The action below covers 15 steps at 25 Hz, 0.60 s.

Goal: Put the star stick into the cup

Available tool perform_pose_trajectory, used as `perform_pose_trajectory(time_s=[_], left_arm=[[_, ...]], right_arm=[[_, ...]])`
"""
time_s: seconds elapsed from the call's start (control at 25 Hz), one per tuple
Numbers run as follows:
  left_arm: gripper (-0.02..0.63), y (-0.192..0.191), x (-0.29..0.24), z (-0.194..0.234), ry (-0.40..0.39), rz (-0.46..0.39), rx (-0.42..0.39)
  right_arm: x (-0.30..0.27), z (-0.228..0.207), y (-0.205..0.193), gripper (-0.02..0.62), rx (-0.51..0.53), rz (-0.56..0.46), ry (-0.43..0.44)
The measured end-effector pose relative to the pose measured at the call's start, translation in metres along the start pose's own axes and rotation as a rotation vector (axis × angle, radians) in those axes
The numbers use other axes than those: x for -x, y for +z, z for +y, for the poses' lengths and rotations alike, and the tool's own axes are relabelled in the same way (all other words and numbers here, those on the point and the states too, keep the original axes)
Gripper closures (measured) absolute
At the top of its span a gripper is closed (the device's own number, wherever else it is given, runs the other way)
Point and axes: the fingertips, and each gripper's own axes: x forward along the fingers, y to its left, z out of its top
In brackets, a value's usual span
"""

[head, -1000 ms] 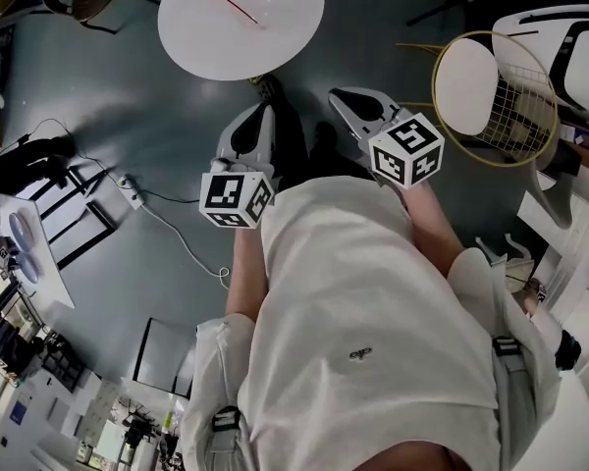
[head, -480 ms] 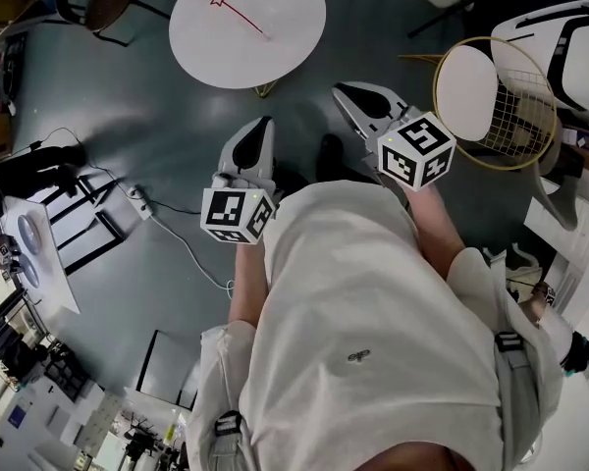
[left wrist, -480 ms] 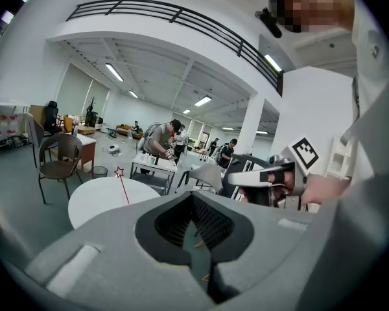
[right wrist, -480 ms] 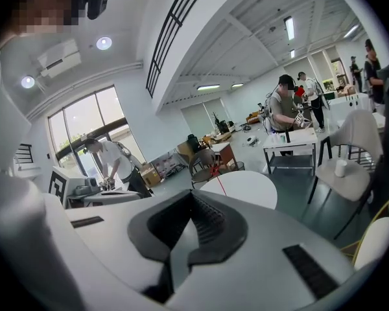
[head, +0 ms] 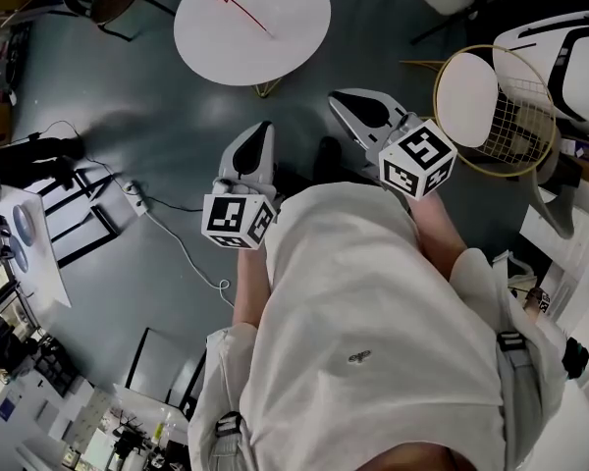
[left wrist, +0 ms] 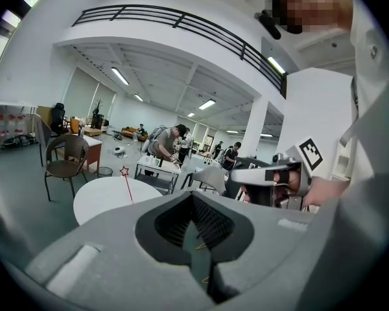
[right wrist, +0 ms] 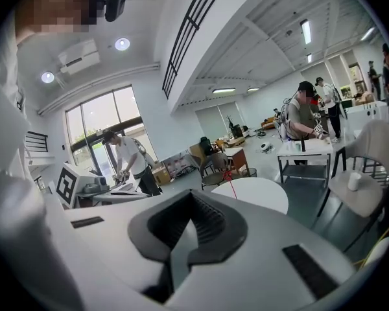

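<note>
**A:** Where is the star stick?

**B:** At the top of the head view, on the round white table [head: 299,37]. The star stick [head: 247,15] runs slantwise, with its star toward the upper left and its plain end toward the table's middle. I have both grippers in mid-frame, close to the body and well apart from the table.

**A:** And the cup?

**B:** I can't make one out. In both gripper views the star sits just above the table's far edge. So the stick may lie flat, or it may lean in a clear cup that I can't see. That fits a stick waiting to be picked up as well as one already put in.

**A:** How are the jaws?

**B:** The left gripper [head: 266,127] has its tips drawn together with nothing between them. The right gripper [head: 336,97] is the same.

**A:** So what makes this go well?

**B:** I judge a closer look at the table should come before anything else. If the stick lies flat, it is thin. It would want jaws parted only a little, set across the rod near its middle, with the pads low to the tabletop so it can't roll away. If it already leans in a cup, I'd grip nothing.
</note>
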Motion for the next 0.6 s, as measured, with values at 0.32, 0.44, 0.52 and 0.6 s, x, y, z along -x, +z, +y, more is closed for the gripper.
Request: perform_pose_trajectory(time_s=[0.32, 0.44, 0.52, 0.6], left_arm=[[0.595, -0.005, 0.003, -0.001, 0.005, 0.009, -0.007], [0.595, -0.006, 0.005, -0.003, 0.006, 0.016, -0.013], [0.595, -0.006, 0.005, -0.004, 0.004, 0.019, -0.017], [0.595, -0.005, 0.006, -0.006, 0.004, 0.017, -0.02]], right_arm=[[0.007, -0.003, -0.008, 0.589, -0.015, -0.001, -0.011], [0.01, -0.002, -0.009, 0.589, -0.014, -0.003, -0.014], [0.011, -0.001, -0.008, 0.589, -0.009, -0.002, -0.014], [0.013, -0.001, -0.008, 0.589, -0.003, -0.001, -0.017]])
